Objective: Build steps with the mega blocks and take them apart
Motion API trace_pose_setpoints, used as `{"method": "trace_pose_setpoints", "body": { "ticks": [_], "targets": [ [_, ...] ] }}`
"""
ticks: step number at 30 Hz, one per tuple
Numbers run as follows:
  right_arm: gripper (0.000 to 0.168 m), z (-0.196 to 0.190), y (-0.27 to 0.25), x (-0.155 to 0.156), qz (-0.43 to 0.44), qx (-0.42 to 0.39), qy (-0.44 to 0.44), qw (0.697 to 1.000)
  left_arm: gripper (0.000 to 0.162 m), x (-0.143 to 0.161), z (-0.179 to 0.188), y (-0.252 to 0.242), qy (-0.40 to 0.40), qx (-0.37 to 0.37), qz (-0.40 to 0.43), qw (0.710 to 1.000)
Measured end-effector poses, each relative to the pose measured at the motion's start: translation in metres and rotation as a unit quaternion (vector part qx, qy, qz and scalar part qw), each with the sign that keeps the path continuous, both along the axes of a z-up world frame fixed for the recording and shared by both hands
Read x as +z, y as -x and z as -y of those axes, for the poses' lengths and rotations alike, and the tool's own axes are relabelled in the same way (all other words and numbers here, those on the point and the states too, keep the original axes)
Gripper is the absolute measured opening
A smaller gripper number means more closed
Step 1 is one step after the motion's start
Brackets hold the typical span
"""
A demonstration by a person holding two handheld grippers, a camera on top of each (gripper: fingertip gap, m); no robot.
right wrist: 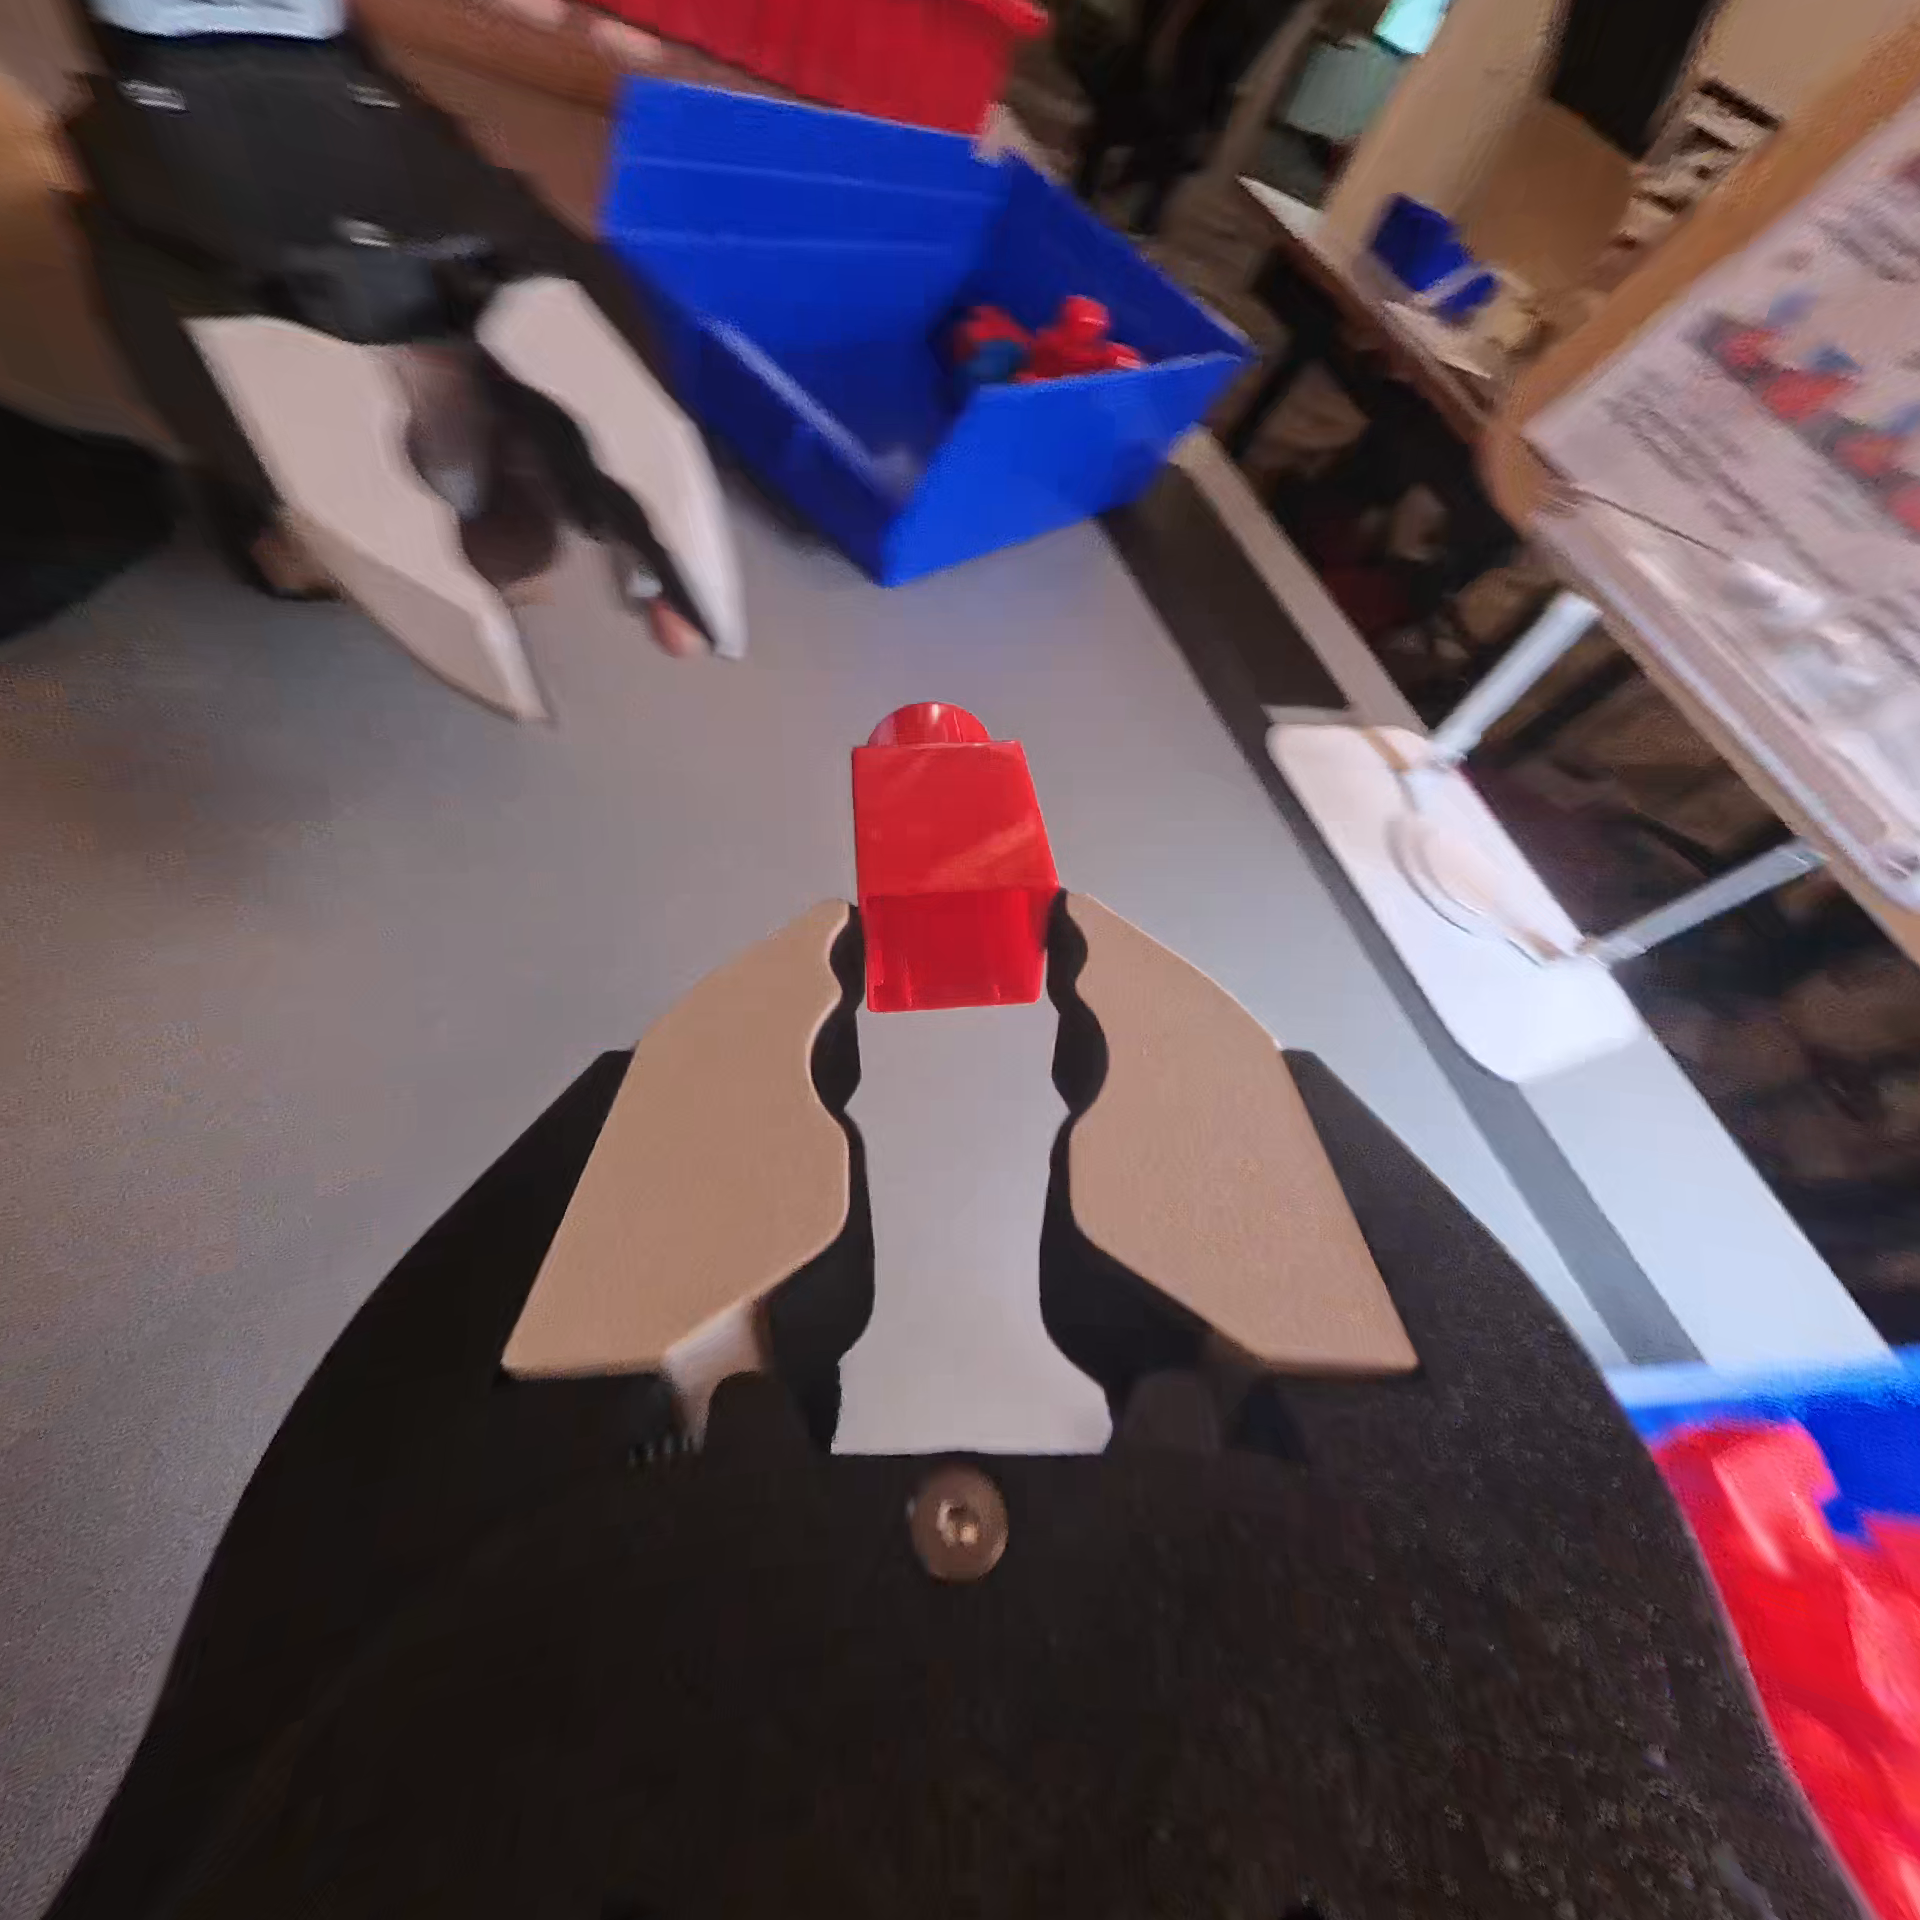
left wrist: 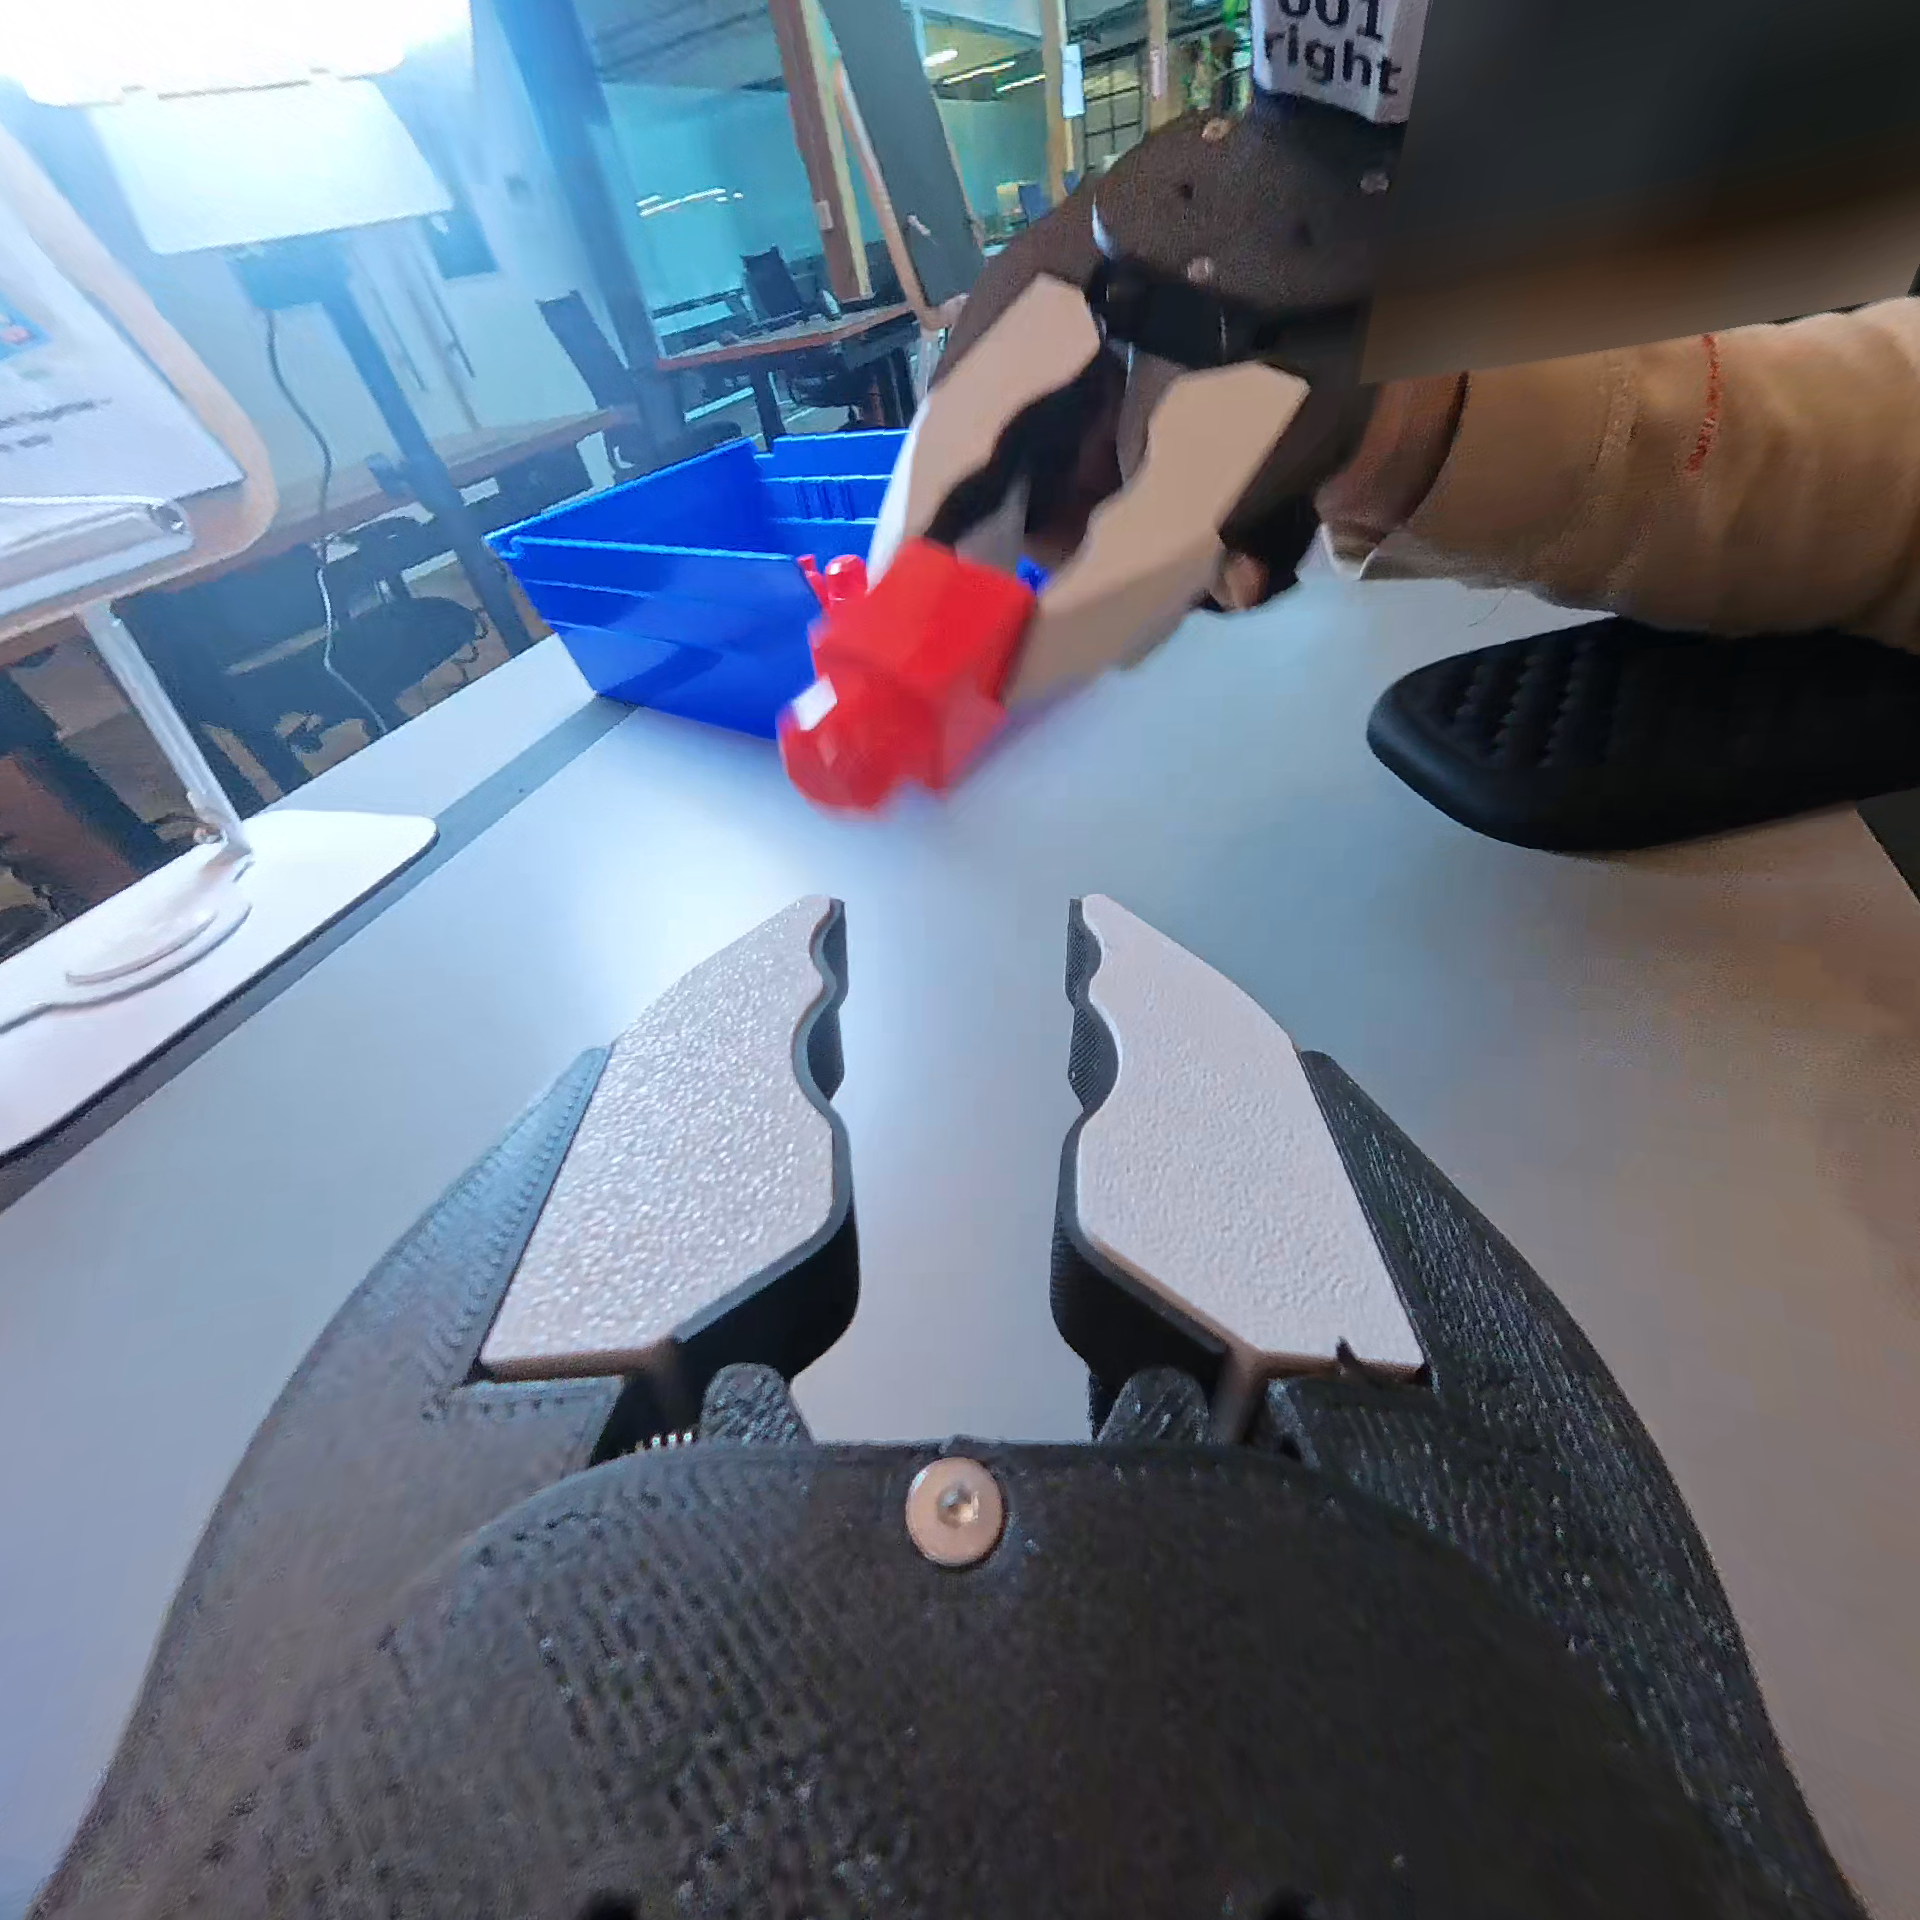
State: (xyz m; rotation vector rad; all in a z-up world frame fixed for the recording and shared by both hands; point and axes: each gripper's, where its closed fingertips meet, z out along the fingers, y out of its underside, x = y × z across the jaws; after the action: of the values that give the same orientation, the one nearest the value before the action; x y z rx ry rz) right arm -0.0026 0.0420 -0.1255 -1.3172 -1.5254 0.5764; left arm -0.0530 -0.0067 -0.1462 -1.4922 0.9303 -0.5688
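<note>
Left wrist view: left gripper (left wrist: 951,925) fills the lower half, fingers spread, nothing between them, only grey table (left wrist: 1195,831) below. Right gripper (left wrist: 966,613) at upper centre, coming in from the upper right, pinching a red block (left wrist: 899,675); block blurred, low over the table, whether it touches the surface can't tell. Blue bin (left wrist: 665,592) just behind the block, centre left. White stand base (left wrist: 208,935) at left edge. Black ribbed pad (left wrist: 1642,727) at right, a sleeve (left wrist: 1662,468) above it.

Right wrist view: right gripper (right wrist: 951,920) in lower half, fingertips pinching the near end of the red block (right wrist: 951,862) at frame centre; stud end points away from the camera. Block over the table (right wrist: 312,935). Left gripper (right wrist: 623,675) at upper left, fingers spread, empty, well apart from the block. Blue bin (right wrist: 831,312) at top centre, red and blue blocks (right wrist: 1039,338) inside its right corner. White stand base (right wrist: 1455,904) at right. Blurred red-and-blue thing at lower right corner, can't tell what.
</note>
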Motion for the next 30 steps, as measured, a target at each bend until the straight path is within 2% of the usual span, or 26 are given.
{"method": "trace_pose_setpoints", "body": {
  "ticks": [2, 5, 7, 9, 16, 20, 23, 26, 30],
  "targets": [
    [0.034, -0.047, -0.033, 0.011, -0.019, -0.094, -0.007, 0.995, 0.04, -0.001, -0.004, 0.004, 0.011, 0.009, 0.008, 1.0],
    [0.034, -0.114, -0.098, 0.002, -0.013, -0.255, -0.008, 0.967, 0.038, -0.005, -0.004, 0.003, 0.015, 0.008, -0.001, 1.0],
    [0.034, -0.141, -0.134, -0.015, -0.003, -0.329, 0.012, 0.944, 0.038, -0.008, -0.003, 0.0, 0.008, 0.005, -0.016, 1.0],
    [0.034, -0.153, -0.152, -0.029, -0.007, -0.366, 0.044, 0.93, 0.037, -0.012, -0.002, -0.002, 0.004, 0.003, -0.028, 1.0],
    [0.034, -0.157, -0.161, -0.03, -0.034, -0.38, 0.061, 0.922, 0.036, -0.016, -0.006, 0.001, 0.016, 0.009, -0.027, 0.999],
    [0.034, -0.149, -0.155, -0.017, -0.056, -0.363, 0.045, 0.929, 0.035, -0.017, -0.01, 0.005, 0.018, 0.019, -0.029, 0.999],
    [0.035, -0.135, -0.145, 0.003, -0.091, -0.337, 0.045, 0.936, 0.034, -0.006, -0.022, 0.021, 0.013, 0.05, -0.022, 0.998],
    [0.035, -0.117, -0.131, 0.029, -0.14, -0.305, 0.051, 0.941, 0.031, 0.026, -0.048, 0.063, 0.002, 0.119, -0.003, 0.993],
    [0.035, -0.099, -0.113, 0.044, -0.178, -0.263, 0.061, 0.946, 0.031, 0.074, -0.097, 0.162, -0.017, 0.263, 0.015, 0.965]
  ]
}}
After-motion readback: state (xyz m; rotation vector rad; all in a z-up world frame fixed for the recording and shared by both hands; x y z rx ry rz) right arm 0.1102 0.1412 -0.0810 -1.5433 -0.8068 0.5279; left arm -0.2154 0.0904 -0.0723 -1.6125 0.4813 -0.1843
